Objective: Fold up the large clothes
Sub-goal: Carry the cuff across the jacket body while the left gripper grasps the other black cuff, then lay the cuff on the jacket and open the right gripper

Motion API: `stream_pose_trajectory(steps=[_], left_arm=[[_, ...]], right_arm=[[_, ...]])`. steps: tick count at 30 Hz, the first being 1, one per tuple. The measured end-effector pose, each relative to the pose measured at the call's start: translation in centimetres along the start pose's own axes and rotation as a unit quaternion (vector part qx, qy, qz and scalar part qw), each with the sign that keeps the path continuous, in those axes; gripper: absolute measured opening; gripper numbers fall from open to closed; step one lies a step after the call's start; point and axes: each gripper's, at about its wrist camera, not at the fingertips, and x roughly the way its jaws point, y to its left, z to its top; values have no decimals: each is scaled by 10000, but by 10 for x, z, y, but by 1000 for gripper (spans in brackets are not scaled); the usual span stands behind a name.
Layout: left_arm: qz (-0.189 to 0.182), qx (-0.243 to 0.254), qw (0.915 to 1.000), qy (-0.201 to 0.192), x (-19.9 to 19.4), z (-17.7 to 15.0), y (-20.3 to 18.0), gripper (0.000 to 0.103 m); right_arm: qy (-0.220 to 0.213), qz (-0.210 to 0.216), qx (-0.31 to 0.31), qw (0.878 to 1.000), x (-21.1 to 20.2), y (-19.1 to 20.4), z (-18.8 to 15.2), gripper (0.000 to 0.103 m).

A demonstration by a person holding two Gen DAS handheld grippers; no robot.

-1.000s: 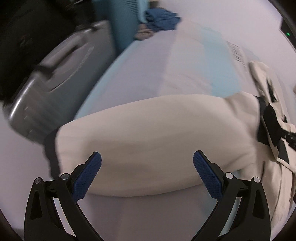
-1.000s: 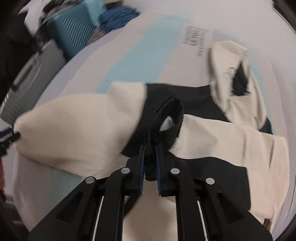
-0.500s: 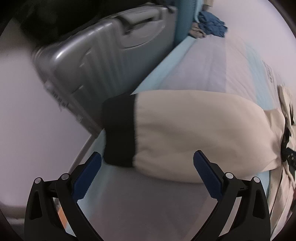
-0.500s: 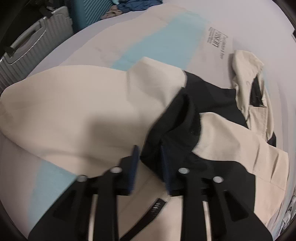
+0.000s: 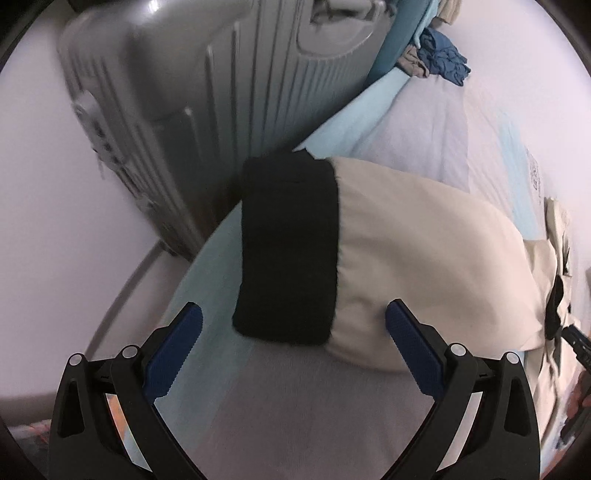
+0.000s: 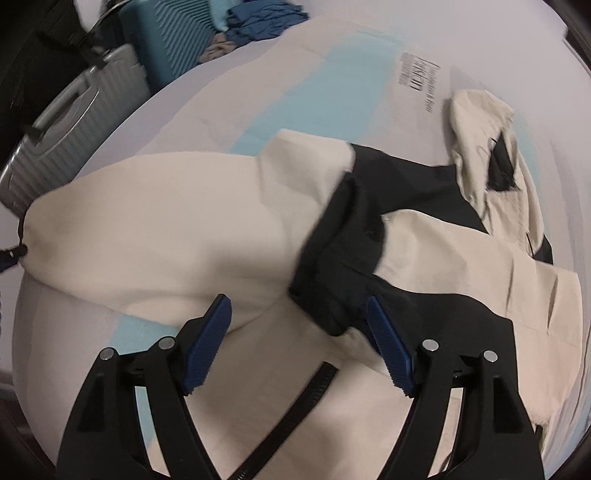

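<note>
A cream and black jacket (image 6: 192, 236) lies spread on a bed. Its left sleeve (image 5: 424, 251) stretches toward the bed's edge and ends in a black cuff (image 5: 288, 251). My left gripper (image 5: 293, 343) is open and empty, just short of that cuff. My right gripper (image 6: 299, 336) is open over the jacket's black collar (image 6: 340, 266), which lies loose between the blue pads. A black zipper (image 6: 295, 402) runs down below it. The far sleeve (image 6: 484, 147) lies crumpled at the right.
A grey hard suitcase (image 5: 207, 103) stands against the bed's left edge, with a teal suitcase (image 6: 177, 40) behind it. Blue clothes (image 6: 258, 22) are piled at the far corner. The bed sheet (image 6: 332, 81) is lilac with a pale blue stripe.
My right gripper has opened and let go of the black collar, which now lies on the jacket. My left gripper has swung left along the sleeve to the black cuff, staying open.
</note>
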Motion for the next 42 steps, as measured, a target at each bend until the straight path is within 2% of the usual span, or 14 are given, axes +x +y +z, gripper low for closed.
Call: stream_pose_trajectory(steps=[3,5,7,9,13,17,23,29,37,40,42], left_arm=[[-83,32,9999,87,15,9,-3,97],[-118,154,9998,84,18,11,-6,92],[-203,227,9994,132,20,12,-9,78],[-161,284,9994,149,20,12,-13,75],[-190,276,9993,190,20,11,-15,61],[-47,359,9993,128,13,11,-23,54],[166,341,9990,-219,-16,7,-44,50],[151,530,9969,-554,-49,3,-93,49],[-78,1030,9916,-778,-79,-2,-191,49],[-139,1188,9898,-774,-83,-9,-235,49],[-110,1335,9878,-795,-83,-16,-258,49]], right_arm=[[-42,-42,101,9999,-4,-14,4,73],[-53,-58,140,9999,-5,-20,6,73],[-55,-39,185,9998,-4,-24,7,73],[-68,-25,188,9998,-4,-26,8,73],[-95,35,208,9997,-2,-26,10,73],[-147,82,254,9995,-3,-27,12,73],[-198,118,338,9992,-7,-33,12,73],[-266,105,543,9981,-17,-52,6,75],[-396,9,743,9965,-41,-97,-9,75],[-500,-90,894,9947,-54,-124,-18,84],[-531,-147,990,9936,-60,-140,-25,84]])
